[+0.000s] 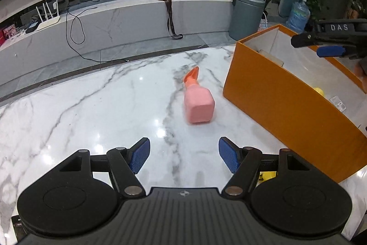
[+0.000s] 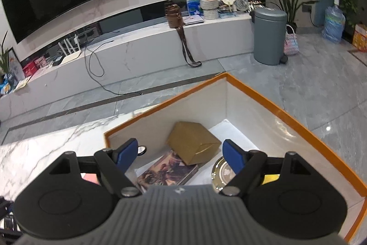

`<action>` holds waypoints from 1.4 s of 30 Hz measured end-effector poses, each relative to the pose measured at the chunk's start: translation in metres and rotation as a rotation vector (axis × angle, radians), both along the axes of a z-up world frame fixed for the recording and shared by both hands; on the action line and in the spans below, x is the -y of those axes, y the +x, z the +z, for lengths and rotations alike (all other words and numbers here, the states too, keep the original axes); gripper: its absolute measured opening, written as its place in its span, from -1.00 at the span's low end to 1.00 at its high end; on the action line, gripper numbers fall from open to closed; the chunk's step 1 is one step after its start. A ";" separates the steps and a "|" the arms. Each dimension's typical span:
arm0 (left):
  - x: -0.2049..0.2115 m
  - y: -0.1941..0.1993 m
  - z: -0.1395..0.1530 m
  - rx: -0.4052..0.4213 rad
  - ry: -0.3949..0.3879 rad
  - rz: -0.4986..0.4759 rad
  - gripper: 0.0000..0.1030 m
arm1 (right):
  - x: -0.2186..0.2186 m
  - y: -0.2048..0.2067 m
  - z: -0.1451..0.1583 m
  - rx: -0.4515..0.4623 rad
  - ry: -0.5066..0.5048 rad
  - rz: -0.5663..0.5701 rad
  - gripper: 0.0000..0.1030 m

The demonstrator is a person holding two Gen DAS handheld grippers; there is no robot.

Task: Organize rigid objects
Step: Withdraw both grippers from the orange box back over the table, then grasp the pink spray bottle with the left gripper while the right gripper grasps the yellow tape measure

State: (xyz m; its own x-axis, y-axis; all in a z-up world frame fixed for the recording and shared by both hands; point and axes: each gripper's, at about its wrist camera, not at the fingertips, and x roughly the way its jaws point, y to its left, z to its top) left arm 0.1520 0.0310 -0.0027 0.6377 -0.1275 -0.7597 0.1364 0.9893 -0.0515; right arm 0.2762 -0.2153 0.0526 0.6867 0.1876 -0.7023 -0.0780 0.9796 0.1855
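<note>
A pink spray bottle (image 1: 197, 99) with an orange nozzle lies on its side on the white marble counter (image 1: 91, 107), nozzle pointing toward the counter's far edge, just beside the near wall of an orange box (image 1: 286, 102) that stands toward the counter's right side. The left gripper (image 1: 184, 154) hangs over the counter in front of the bottle, its blue-padded fingers (image 1: 140, 154) spread wide with nothing between them; the bottle lies ahead of the gap, apart from both pads. The right gripper (image 2: 179, 154) hovers above the open top of the box, its fingers likewise parted and empty. Inside the white-lined box lie a gold-brown carton (image 2: 192, 145) tilted against a picture book (image 2: 167, 172), a shiny round metal dish (image 2: 221, 173) near the right finger, and something yellow (image 2: 270, 178) partly hidden behind the gripper. In the left wrist view the right gripper shows at the right edge, above the box rim.
</note>
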 end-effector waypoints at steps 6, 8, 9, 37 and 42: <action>0.002 -0.006 0.004 0.032 0.038 -0.026 0.62 | -0.023 -0.017 0.003 0.031 -0.046 0.063 0.55; 0.000 -0.006 0.006 0.042 0.033 -0.020 0.64 | -0.032 -0.025 0.004 0.048 -0.056 0.100 0.55; -0.002 -0.006 0.007 0.046 0.026 -0.016 0.64 | -0.038 -0.032 0.004 0.059 -0.063 0.126 0.55; 0.006 0.040 -0.019 0.056 -0.046 0.040 0.66 | -0.099 -0.147 -0.079 0.029 -0.299 0.483 0.55; 0.010 0.052 -0.032 0.015 -0.083 0.041 0.67 | -0.094 -0.152 -0.088 0.032 -0.290 0.436 0.55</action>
State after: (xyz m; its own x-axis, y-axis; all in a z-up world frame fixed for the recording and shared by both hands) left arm 0.2037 0.0214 -0.0347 0.6550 -0.1633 -0.7378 0.0974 0.9865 -0.1319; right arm 0.1245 -0.1216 -0.0356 0.6106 0.2615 -0.7475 -0.4910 0.8656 -0.0982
